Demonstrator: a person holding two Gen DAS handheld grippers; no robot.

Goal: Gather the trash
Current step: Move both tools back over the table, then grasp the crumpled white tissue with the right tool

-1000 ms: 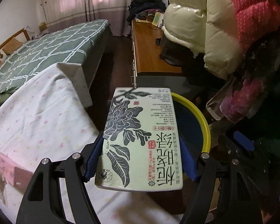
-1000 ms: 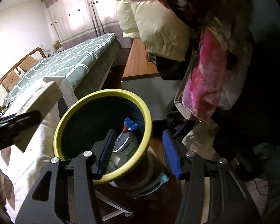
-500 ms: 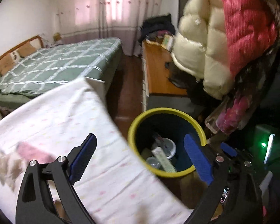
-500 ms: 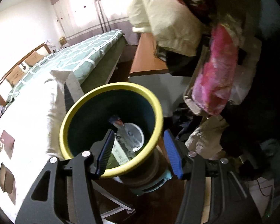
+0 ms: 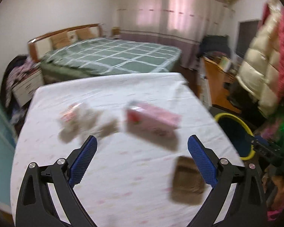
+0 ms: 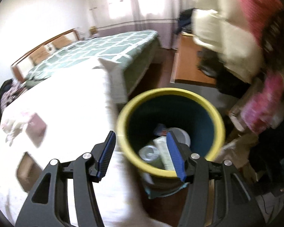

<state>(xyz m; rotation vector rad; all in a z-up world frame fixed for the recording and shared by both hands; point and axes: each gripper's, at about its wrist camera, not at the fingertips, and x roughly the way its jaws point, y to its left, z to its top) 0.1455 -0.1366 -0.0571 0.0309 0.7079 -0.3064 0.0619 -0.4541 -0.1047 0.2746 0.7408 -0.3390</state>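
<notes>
My left gripper (image 5: pixel 143 137) stands wide open and empty above the white-clothed table (image 5: pixel 108 96). Ahead of it lies a pink carton (image 5: pixel 153 122). A crumpled pile of wrappers (image 5: pixel 79 121) is to the left, and a brown packet (image 5: pixel 187 181) lies by the right finger. The yellow-rimmed bin (image 5: pixel 247 130) stands off the table's right edge. In the right wrist view my right gripper (image 6: pixel 141 133) hangs open over the near left rim of the bin (image 6: pixel 215 117), pressing on nothing. Inside lie a pale green box (image 6: pixel 161 147), a can (image 6: pixel 148 153) and a white lid (image 6: pixel 182 136).
A bed with a green checked cover (image 5: pixel 113 56) lies beyond the table. A wooden desk (image 5: pixel 215 83) runs along the right wall. Padded coats (image 5: pixel 265 56) hang above the bin. A cluttered nightstand (image 5: pixel 22 87) is at the far left.
My left gripper opened and let the green flower-printed box drop into the bin, then swung left over the table. My right gripper shifted left, so the bin now sits further right.
</notes>
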